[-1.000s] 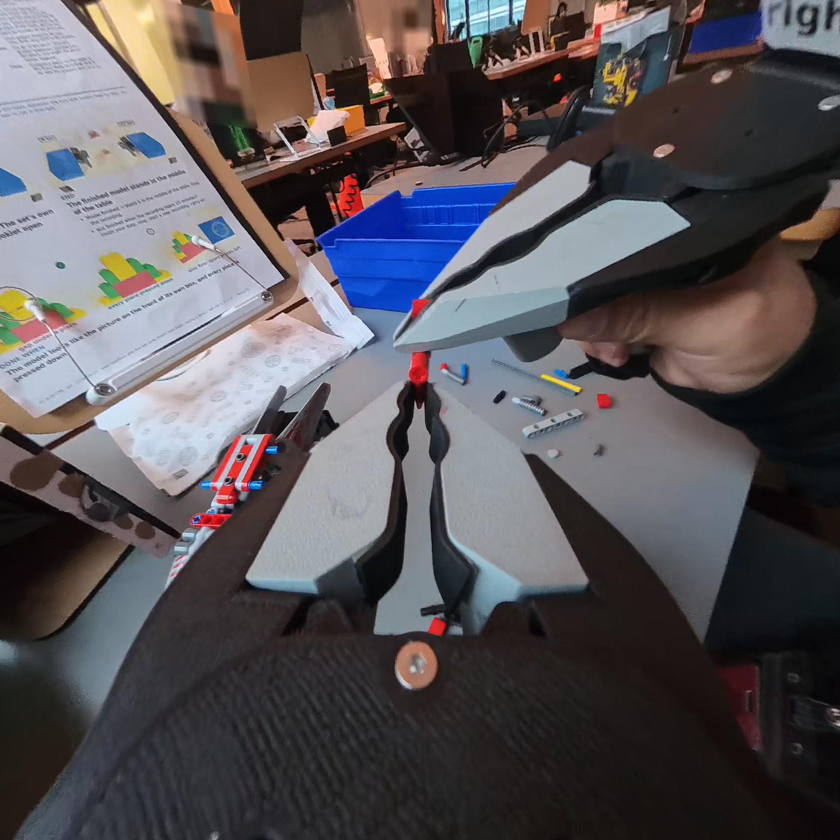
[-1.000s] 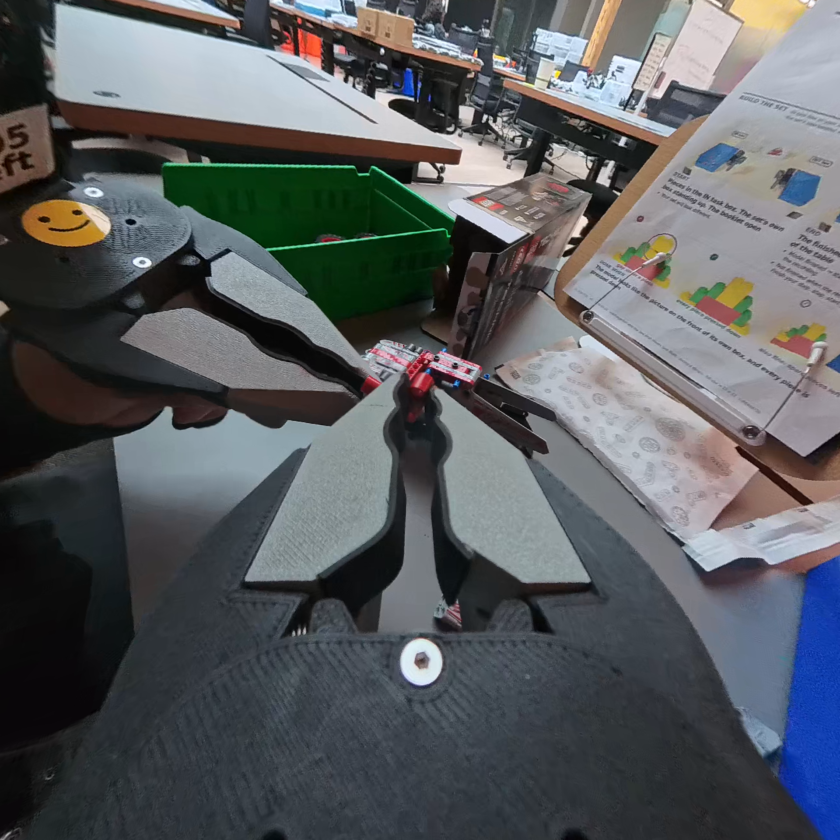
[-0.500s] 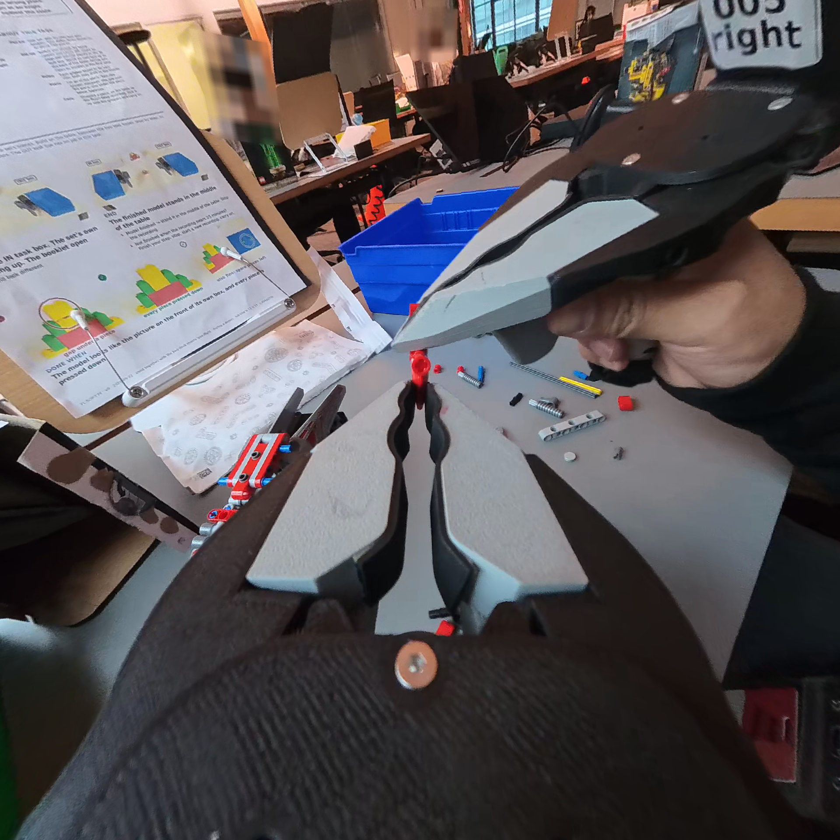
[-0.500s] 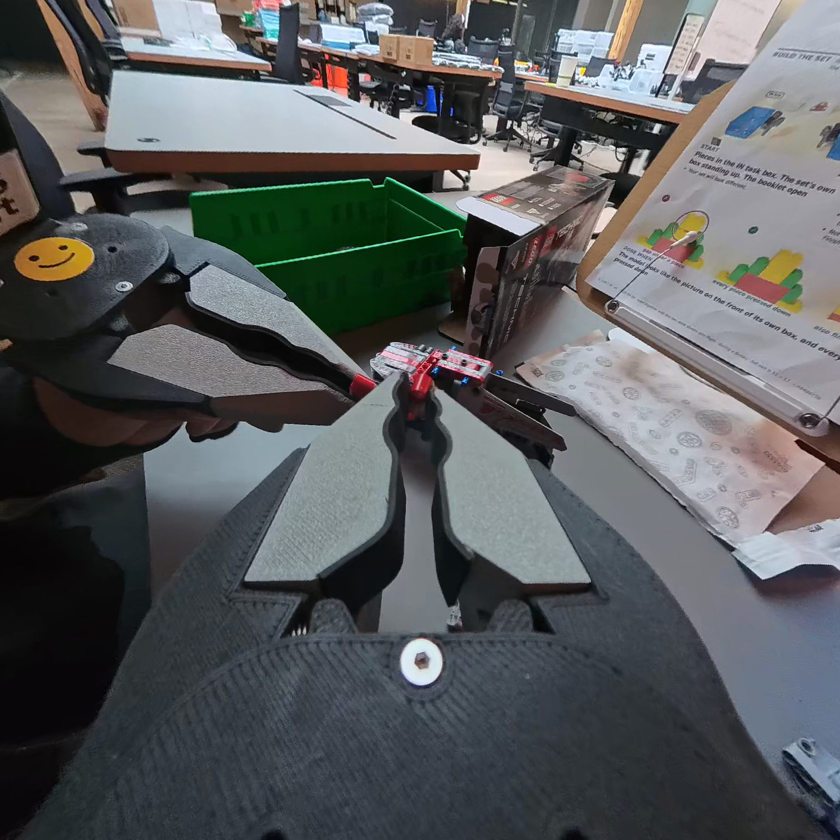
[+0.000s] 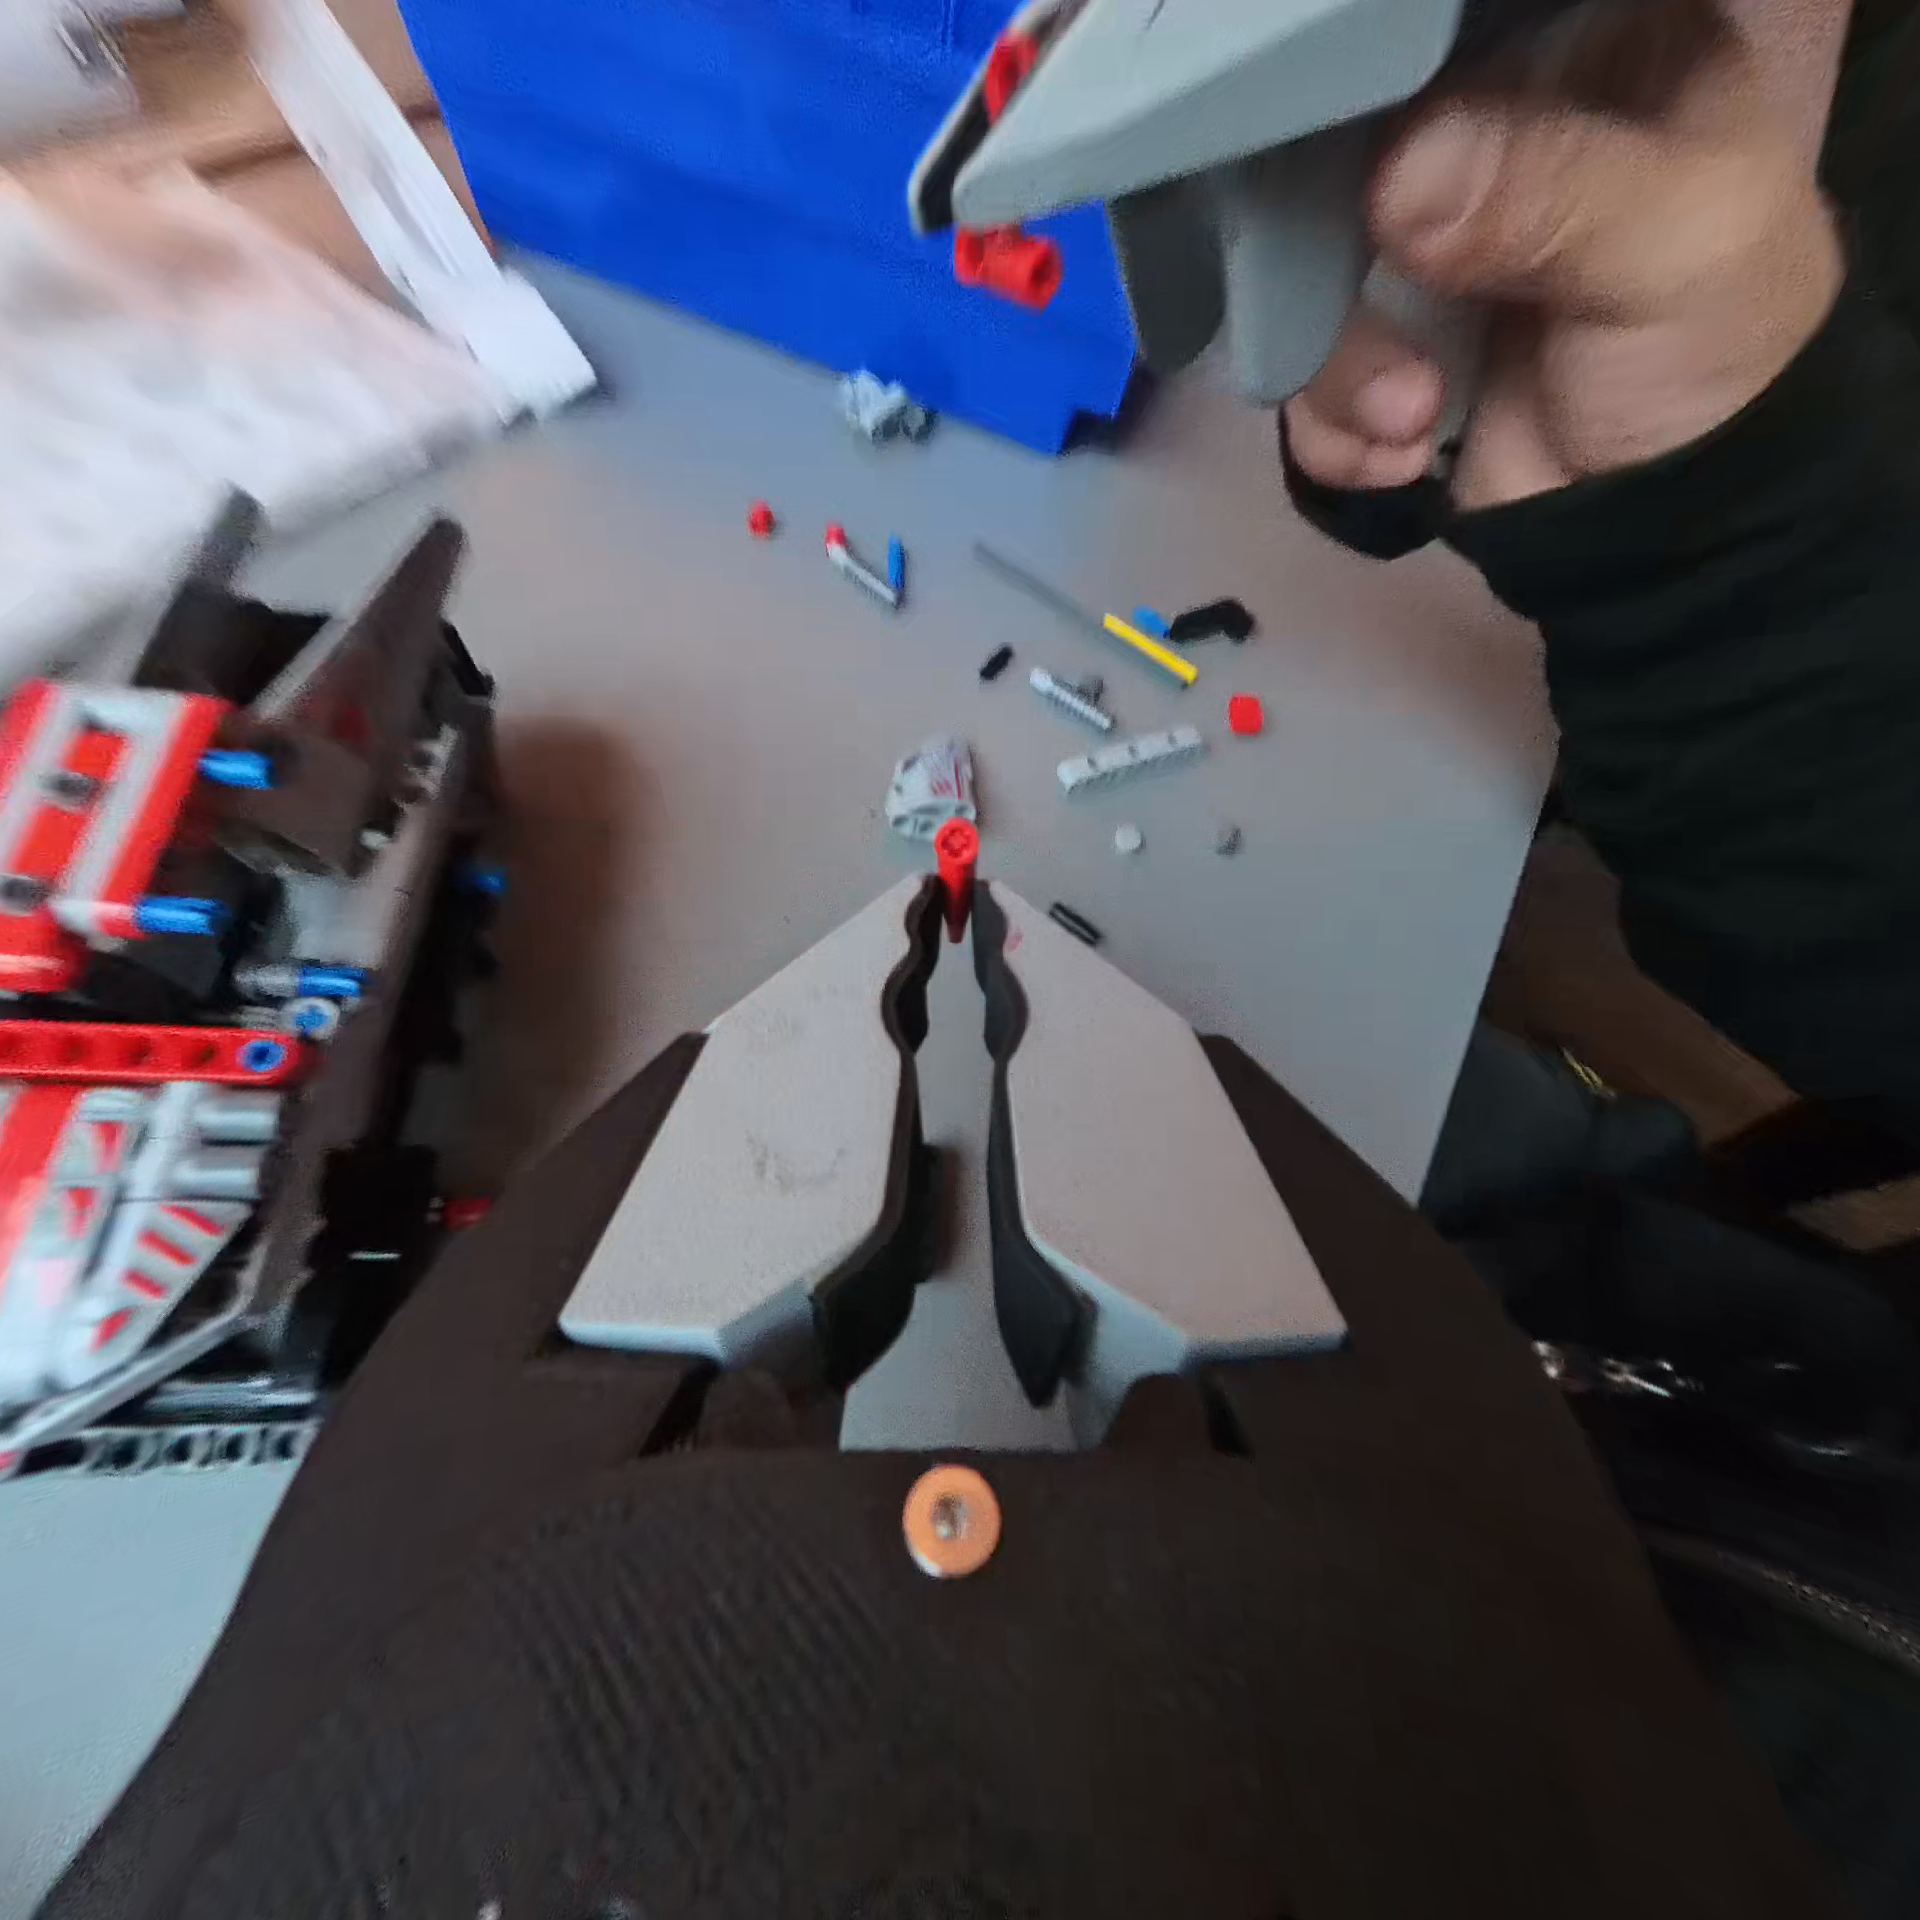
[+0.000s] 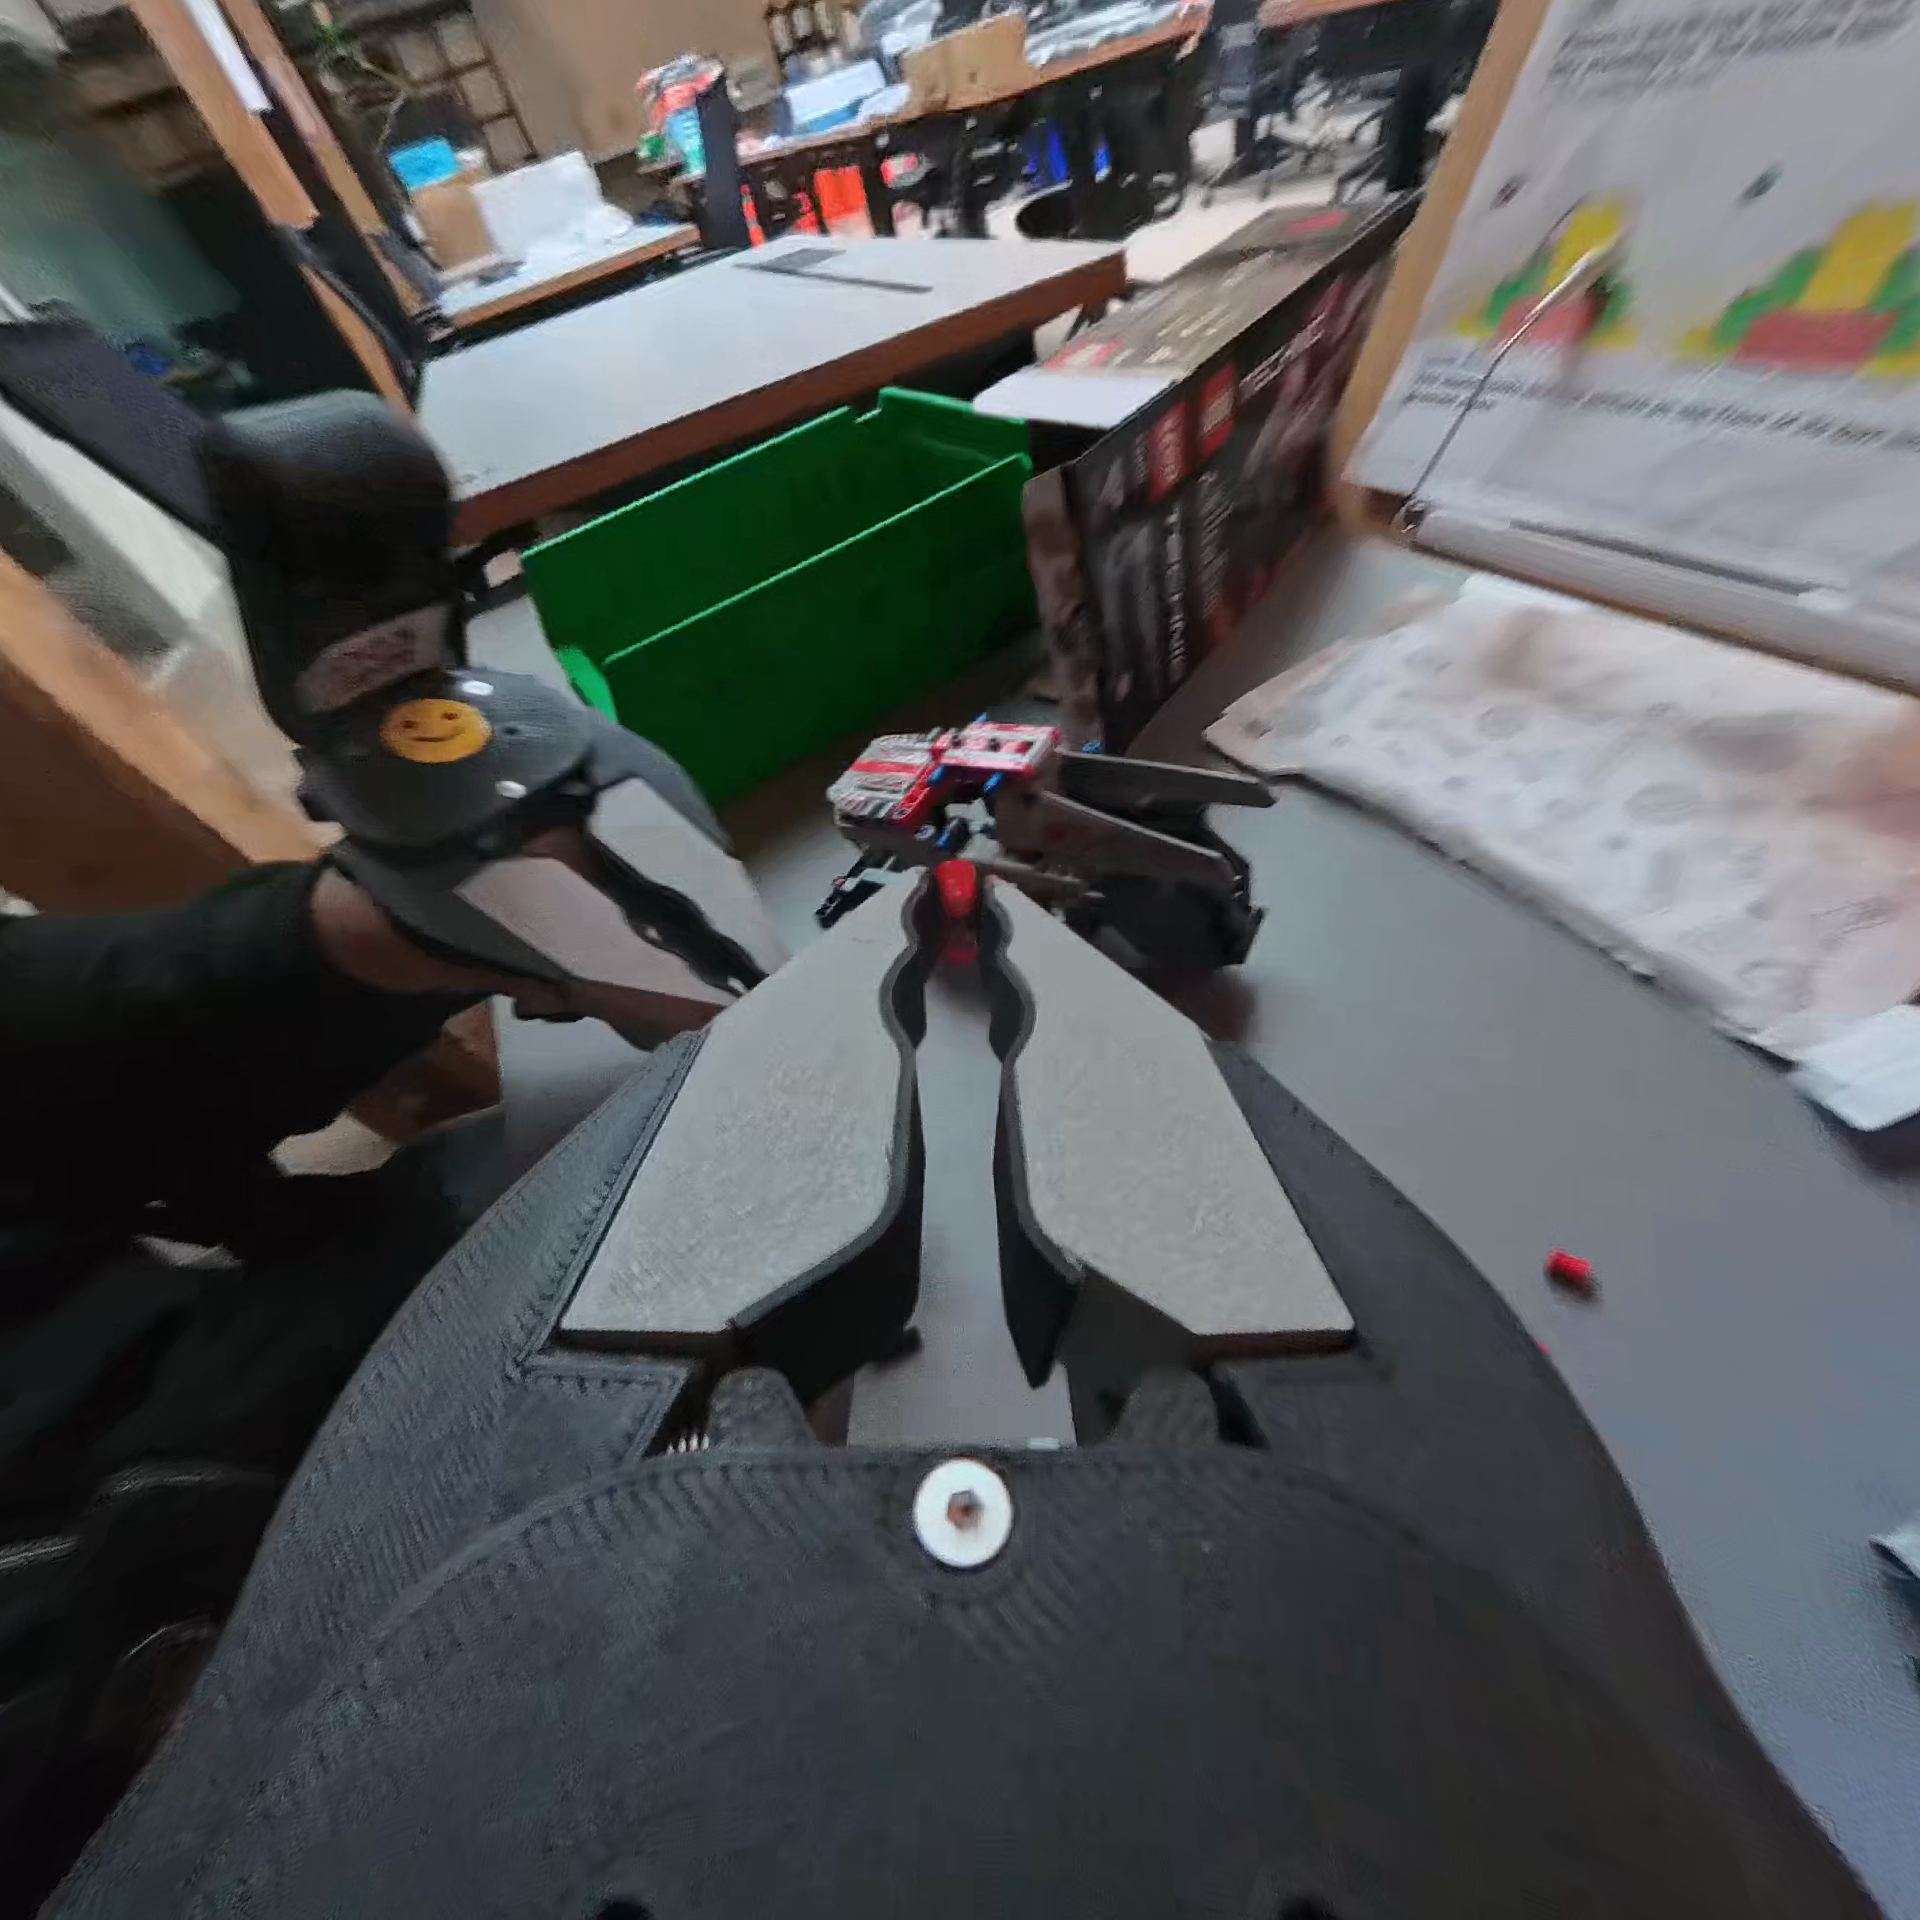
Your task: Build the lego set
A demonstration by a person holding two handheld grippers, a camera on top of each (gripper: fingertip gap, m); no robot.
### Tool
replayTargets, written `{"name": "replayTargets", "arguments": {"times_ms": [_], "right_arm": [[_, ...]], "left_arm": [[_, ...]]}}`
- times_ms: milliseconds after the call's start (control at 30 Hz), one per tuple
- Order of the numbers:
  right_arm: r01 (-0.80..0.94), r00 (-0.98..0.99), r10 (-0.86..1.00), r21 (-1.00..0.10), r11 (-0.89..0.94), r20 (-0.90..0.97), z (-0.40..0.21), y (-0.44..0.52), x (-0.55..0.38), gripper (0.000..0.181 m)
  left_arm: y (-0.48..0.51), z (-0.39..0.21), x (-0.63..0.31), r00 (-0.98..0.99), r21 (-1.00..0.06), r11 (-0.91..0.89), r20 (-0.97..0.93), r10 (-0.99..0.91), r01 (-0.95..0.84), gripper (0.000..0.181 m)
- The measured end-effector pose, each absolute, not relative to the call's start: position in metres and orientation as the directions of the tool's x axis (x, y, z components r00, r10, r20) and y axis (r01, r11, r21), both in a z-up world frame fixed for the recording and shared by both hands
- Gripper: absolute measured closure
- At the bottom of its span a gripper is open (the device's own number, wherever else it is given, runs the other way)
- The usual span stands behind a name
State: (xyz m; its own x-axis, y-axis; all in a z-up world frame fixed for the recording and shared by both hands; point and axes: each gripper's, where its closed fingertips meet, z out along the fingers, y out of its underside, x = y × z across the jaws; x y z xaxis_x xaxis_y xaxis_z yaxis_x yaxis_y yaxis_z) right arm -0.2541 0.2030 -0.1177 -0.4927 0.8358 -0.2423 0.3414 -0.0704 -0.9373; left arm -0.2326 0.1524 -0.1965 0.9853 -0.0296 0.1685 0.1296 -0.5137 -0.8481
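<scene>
My left gripper [image 5: 954, 896] is shut on a thin red axle pin [image 5: 954, 857] that sticks out past its tips, above the grey table. My right gripper [image 6: 954, 902] is shut on a short red connector [image 6: 954, 894]. In the left wrist view, that connector [image 5: 1006, 260] hangs at the right gripper's tip [image 5: 940, 197], high and far from the pin. The partly built red, grey and black model [image 5: 135, 935] stands at the left, and it also shows in the right wrist view [image 6: 997, 800] just beyond my right tips. The left gripper [image 6: 743, 971] is at the left there.
Several loose parts [image 5: 1127, 746] lie scattered on the table [image 5: 644, 665] ahead of the left gripper. A blue bin [image 5: 748, 156] stands behind them. A green bin [image 6: 790, 592], the set's box [image 6: 1174, 520], an instruction board [image 6: 1662, 312] and a paper bag [image 6: 1579, 790] ring the model. A small red piece [image 6: 1567, 1270] lies at the right. Tip to tip, the grippers are about 10 cm apart. The small red piece [image 6: 1567, 1270] is about equally far from each gripper, around 20 cm.
The two grippers were tip to tip with the red pieces meeting. They have now pulled apart, each holding its own red piece. The left view has tilted down towards the table.
</scene>
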Motion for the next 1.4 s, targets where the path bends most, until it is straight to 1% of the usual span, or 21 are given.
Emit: {"name": "replayTargets", "arguments": {"times_ms": [100, 133, 167, 233, 300, 367, 400, 500, 600, 633, 900, 1133, 1200, 1267, 1333, 1400], "right_arm": [[0.370, -0.525, 0.802, -0.925, -0.089, -0.286, -0.124, 0.193, -0.255, 0.178], [0.407, -0.553, 0.775, -0.911, -0.069, -0.306, -0.129, 0.185, -0.252, 0.178], [0.459, -0.572, 0.754, -0.888, -0.033, -0.323, -0.139, 0.178, -0.249, 0.178], [0.533, -0.549, 0.779, -0.845, 0.045, -0.305, -0.163, 0.176, -0.250, 0.178], [0.558, -0.532, 0.801, -0.825, 0.086, -0.276, -0.177, 0.176, -0.253, 0.178], [0.571, -0.538, 0.792, -0.816, 0.091, -0.288, -0.181, 0.172, -0.253, 0.178], [0.574, -0.536, 0.792, -0.814, 0.090, -0.290, -0.182, 0.171, -0.254, 0.178], [0.589, -0.524, 0.793, -0.804, 0.076, -0.309, -0.187, 0.173, -0.255, 0.177], [0.593, -0.516, 0.781, -0.805, 0.031, -0.350, -0.184, 0.175, -0.256, 0.178], [0.591, -0.518, 0.777, -0.807, 0.022, -0.358, -0.183, 0.176, -0.255, 0.178], [0.574, -0.509, 0.777, -0.819, -0.013, -0.369, -0.175, 0.188, -0.253, 0.178], [0.554, -0.566, 0.695, -0.829, -0.077, -0.443, -0.164, 0.170, -0.252, 0.176], [0.554, -0.579, 0.674, -0.828, -0.086, -0.458, -0.164, 0.165, -0.252, 0.181], [0.579, -0.551, 0.704, -0.813, -0.063, -0.447, -0.174, 0.167, -0.255, 0.181], [0.595, -0.524, 0.742, -0.803, -0.033, -0.418, -0.184, 0.171, -0.257, 0.180], [0.603, -0.511, 0.769, -0.798, 0.002, -0.385, -0.190, 0.174, -0.258, 0.174]], "left_arm": [[0.153, -0.224, -0.218, 0.949, -0.759, -0.621, 0.306, -0.077, 0.194, 0.176], [0.155, -0.225, -0.216, 0.940, -0.762, -0.613, 0.328, -0.091, 0.207, 0.177], [0.155, -0.227, -0.217, 0.943, -0.769, -0.605, 0.321, -0.088, 0.205, 0.177], [0.152, -0.239, -0.226, 0.959, -0.741, -0.648, 0.279, -0.057, 0.177, 0.177], [0.151, -0.242, -0.232, 0.964, -0.735, -0.653, 0.263, -0.029, 0.180, 0.177], [0.149, -0.246, -0.237, 0.967, -0.728, -0.662, 0.253, -0.015, 0.180, 0.177], [0.148, -0.250, -0.240, 0.967, -0.714, -0.674, 0.255, -0.002, 0.187, 0.174], [0.144, -0.261, -0.244, 0.959, -0.672, -0.709, 0.282, 0.024, 0.215, 0.158], [0.142, -0.258, -0.248, 0.962, -0.671, -0.711, 0.272, 0.027, 0.209, 0.146], [0.140, -0.256, -0.253, 0.967, -0.675, -0.710, 0.252, 0.036, 0.202, 0.146], [0.121, -0.233, -0.274, 0.984, -0.701, -0.695, 0.168, 0.053, 0.157, 0.154], [0.126, -0.214, -0.266, 0.994, -0.760, -0.644, 0.107, 0.009, 0.088, 0.157], [0.129, -0.213, -0.259, 0.994, -0.767, -0.638, 0.107, -0.012, 0.074, 0.157], [0.128, -0.220, -0.263, 0.997, -0.750, -0.658, 0.081, 0.003, 0.062, 0.157], [0.127, -0.227, -0.264, 0.996, -0.736, -0.673, 0.093, 0.003, 0.071, 0.158], [0.128, -0.230, -0.264, 0.993, -0.735, -0.672, 0.118, 0.004, 0.090, 0.158]]}}
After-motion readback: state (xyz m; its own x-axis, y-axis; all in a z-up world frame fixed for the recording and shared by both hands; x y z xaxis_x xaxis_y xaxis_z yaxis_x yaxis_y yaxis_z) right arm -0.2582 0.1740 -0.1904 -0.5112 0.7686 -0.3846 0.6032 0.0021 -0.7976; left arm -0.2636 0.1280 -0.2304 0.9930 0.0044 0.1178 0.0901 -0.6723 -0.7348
